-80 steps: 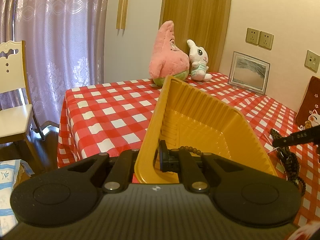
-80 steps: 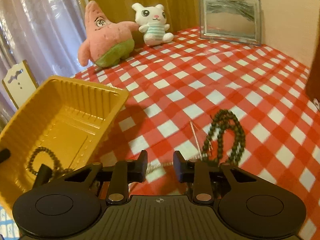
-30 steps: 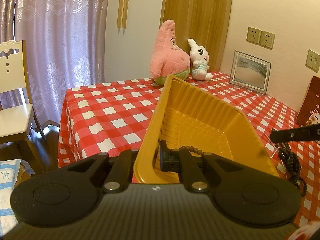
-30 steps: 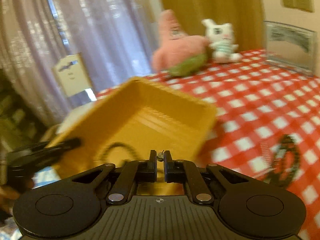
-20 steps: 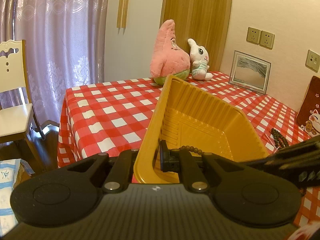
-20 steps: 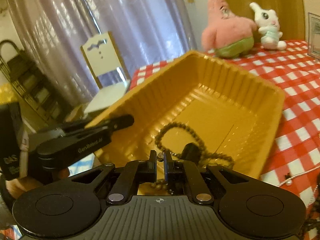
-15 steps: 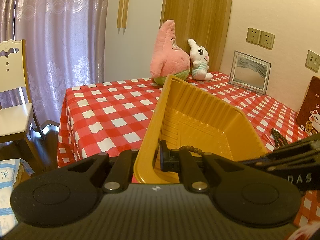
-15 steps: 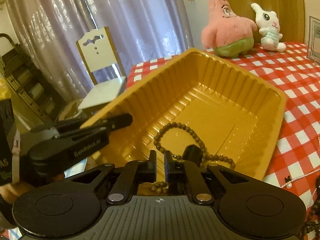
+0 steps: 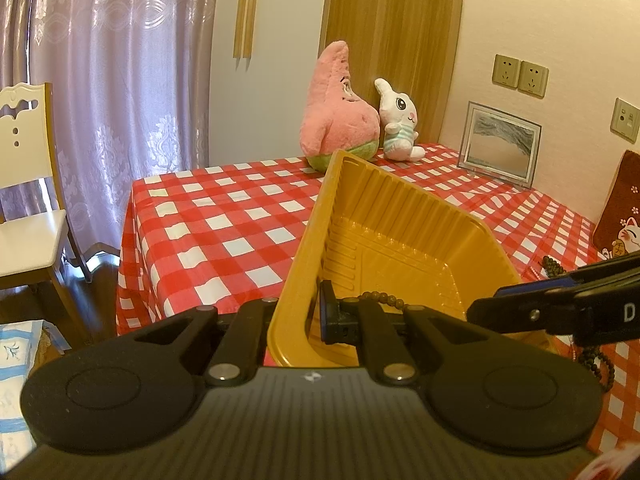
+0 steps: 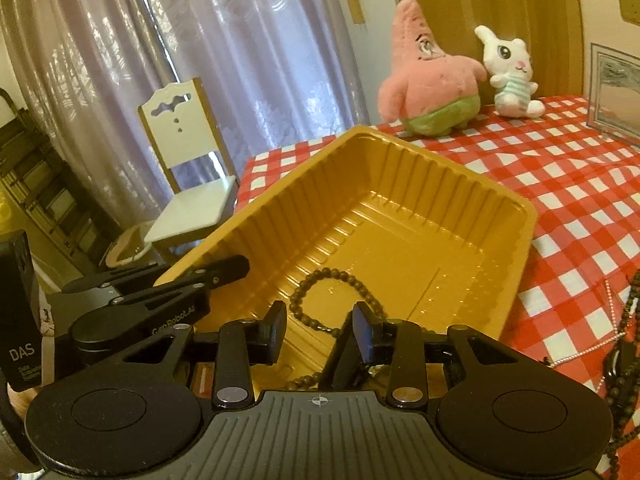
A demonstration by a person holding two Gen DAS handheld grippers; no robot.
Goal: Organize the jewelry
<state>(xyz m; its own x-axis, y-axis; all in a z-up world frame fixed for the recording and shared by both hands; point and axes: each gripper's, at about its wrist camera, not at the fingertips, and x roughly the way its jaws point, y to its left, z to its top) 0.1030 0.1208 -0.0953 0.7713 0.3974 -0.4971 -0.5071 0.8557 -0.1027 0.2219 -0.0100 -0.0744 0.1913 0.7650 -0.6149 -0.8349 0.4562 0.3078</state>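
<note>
Right wrist view: brown beads point(image 10: 340, 280) lie looped on the floor of the yellow tray point(image 10: 500, 196), so one piece is home, and something small and pale glints under the right gripper point(image 10: 320, 330), too hidden to name. That gripper's jaws have just been opening; they stand partly apart with nothing pressed between the pads, hanging above the tray's near end, the bead loop just beyond and below the fingertips. My read: a drop-off just made. The left gripper point(image 9: 316, 312) is pinched tight on the tray's near wall, one finger outside and one inside, holding the tray tipped up off the red-checked table point(image 10: 580, 184). Still to do: a dark bead string point(image 10: 624, 372) and a thin pearl strand point(image 10: 592, 346) lie on the cloth right of the tray, outside it and well off to the right gripper's side. So roughly a third to half done, I'd say, with at least two pieces left to fetch across.
</note>
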